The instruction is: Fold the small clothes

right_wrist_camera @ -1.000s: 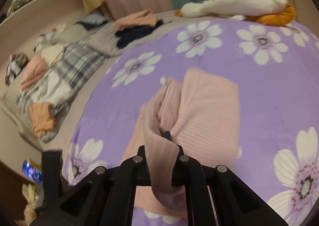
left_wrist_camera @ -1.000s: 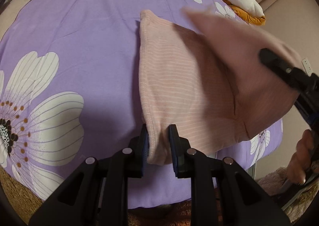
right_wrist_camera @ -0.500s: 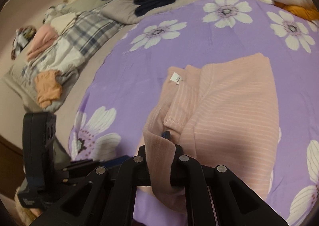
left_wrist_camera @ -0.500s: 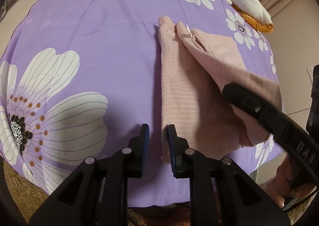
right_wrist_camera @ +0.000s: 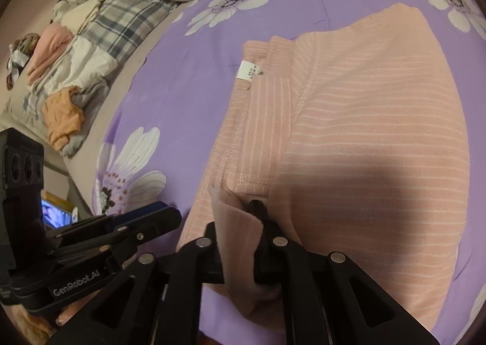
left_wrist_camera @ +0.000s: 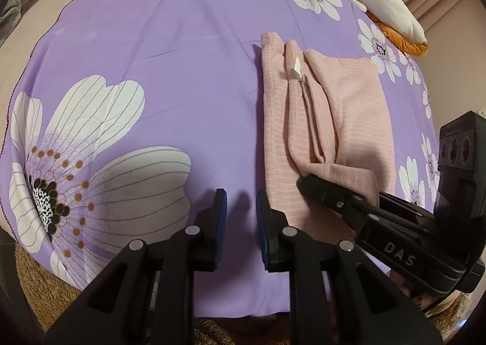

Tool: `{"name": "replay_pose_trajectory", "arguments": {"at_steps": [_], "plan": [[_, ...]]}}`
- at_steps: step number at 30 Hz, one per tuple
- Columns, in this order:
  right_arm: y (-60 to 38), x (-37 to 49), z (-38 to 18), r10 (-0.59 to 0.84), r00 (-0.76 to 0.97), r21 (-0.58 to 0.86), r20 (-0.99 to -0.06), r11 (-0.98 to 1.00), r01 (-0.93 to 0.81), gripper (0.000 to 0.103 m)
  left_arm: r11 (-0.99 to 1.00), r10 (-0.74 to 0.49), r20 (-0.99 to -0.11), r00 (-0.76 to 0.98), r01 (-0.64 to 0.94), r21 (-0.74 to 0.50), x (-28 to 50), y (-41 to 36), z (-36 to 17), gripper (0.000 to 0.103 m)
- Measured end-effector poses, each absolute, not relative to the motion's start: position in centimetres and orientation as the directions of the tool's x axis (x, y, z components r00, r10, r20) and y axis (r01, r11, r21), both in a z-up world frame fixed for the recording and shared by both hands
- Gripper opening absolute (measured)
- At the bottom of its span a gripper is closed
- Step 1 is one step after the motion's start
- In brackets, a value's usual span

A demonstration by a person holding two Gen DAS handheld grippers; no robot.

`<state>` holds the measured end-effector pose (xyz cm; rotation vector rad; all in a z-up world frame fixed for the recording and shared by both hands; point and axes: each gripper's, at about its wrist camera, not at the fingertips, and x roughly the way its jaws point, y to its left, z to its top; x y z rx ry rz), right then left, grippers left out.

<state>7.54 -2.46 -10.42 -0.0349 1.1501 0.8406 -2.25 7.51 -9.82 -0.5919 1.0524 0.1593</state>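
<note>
A pink striped garment (left_wrist_camera: 343,120) lies folded over on the purple flowered bedspread (left_wrist_camera: 182,71), a white label (left_wrist_camera: 296,68) showing near its far end. It also fills the right wrist view (right_wrist_camera: 364,138). My left gripper (left_wrist_camera: 241,205) is open and empty, just left of the garment's near edge, low over the bedspread. My right gripper (right_wrist_camera: 240,220) is shut on a fold of the pink garment at its near edge. It shows in the left wrist view (left_wrist_camera: 306,182) at the right, and the left gripper shows in the right wrist view (right_wrist_camera: 170,214).
A white and orange plush toy (left_wrist_camera: 382,1) lies at the bedspread's far right. A plaid blanket with heaped clothes (right_wrist_camera: 79,50) lies beyond the bedspread's left side. The near edge of the bed (left_wrist_camera: 243,311) drops to a brown rug (left_wrist_camera: 39,293).
My right gripper has carried the garment's right part over and laid it down onto the left part. My left gripper has let go of the near edge and now stands open beside it.
</note>
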Motion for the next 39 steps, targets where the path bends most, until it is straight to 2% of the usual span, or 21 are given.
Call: {"name": "replay_pose_trajectory", "arguments": {"at_steps": [2,3,5,7,10,14,19,25,28,30,31,32,35,39], "plan": [[-2.7,7.5,-10.1,0.574,0.125,0.401,-0.809,0.695,-0.597,0.017,0.835,-0.150,-0.852,0.502,-0.396,-0.380,-2.2,7.5,-9.7,0.028],[-2.9,7.6,-10.0,0.581,0.114,0.413,-0.806,0.689,-0.595,0.022,0.836,-0.148,-0.850,0.506,-0.394,-0.381,-2.2,7.5,-9.5,0.028],[-3.7,7.3,-9.1,0.608,0.103,0.442,-0.787,0.673,-0.594,0.050,0.837,-0.147,-0.845,0.514,-0.390,-0.383,-2.0,7.8,-9.2,0.028],[-4.5,7.0,-8.0,0.627,0.118,0.448,-0.770,0.663,-0.600,0.057,0.834,-0.152,-0.835,0.528,-0.385,-0.396,-1.8,8.1,-8.6,0.028],[-6.1,7.0,-6.4,0.618,0.187,0.415,-0.763,0.691,-0.591,0.062,0.828,-0.176,-0.810,0.559,-0.361,-0.430,-1.3,8.3,-7.5,0.029],[-8.7,8.1,-5.5,0.589,0.290,0.388,-0.755,0.757,-0.526,0.064,0.829,-0.237,-0.768,0.595,-0.288,-0.479,0.5,7.7,-5.9,0.035],[-11.0,9.2,-6.3,0.534,0.354,0.373,-0.768,0.822,-0.430,0.064,0.815,-0.362,-0.728,0.583,-0.181,-0.550,3.7,5.6,-5.4,0.035],[-13.3,9.8,-7.0,0.517,0.368,0.392,-0.773,0.845,-0.362,0.064,0.847,-0.419,-0.786,0.454,-0.118,-0.519,6.8,1.8,-7.8,0.035],[-13.8,9.9,-7.3,0.515,0.365,0.400,-0.776,0.848,-0.346,0.064,0.864,-0.402,-0.816,0.415,-0.125,-0.489,7.3,1.1,-9.4,0.034],[-14.0,10.0,-7.5,0.516,0.360,0.406,-0.777,0.848,-0.340,0.064,0.858,-0.408,-0.813,0.414,-0.129,-0.497,7.3,1.0,-10.1,0.031],[-14.0,10.0,-7.7,0.516,0.357,0.407,-0.779,0.848,-0.339,0.064,0.860,-0.401,-0.816,0.416,-0.135,-0.492,7.2,1.0,-10.3,0.023],[-14.0,10.0,-7.8,0.517,0.353,0.408,-0.780,0.848,-0.339,0.064,0.866,-0.387,-0.820,0.421,-0.138,-0.480,7.1,1.0,-10.4,0.012],[-13.9,10.0,-8.0,0.524,0.341,0.417,-0.781,0.843,-0.341,0.064,0.853,-0.396,-0.797,0.456,-0.140,-0.503,6.4,1.5,-10.3,0.006],[-13.7,9.8,-7.6,0.531,0.343,0.413,-0.775,0.836,-0.361,0.064,0.885,-0.322,-0.788,0.525,-0.128,-0.448,4.4,2.1,-7.7,0.005]]}}
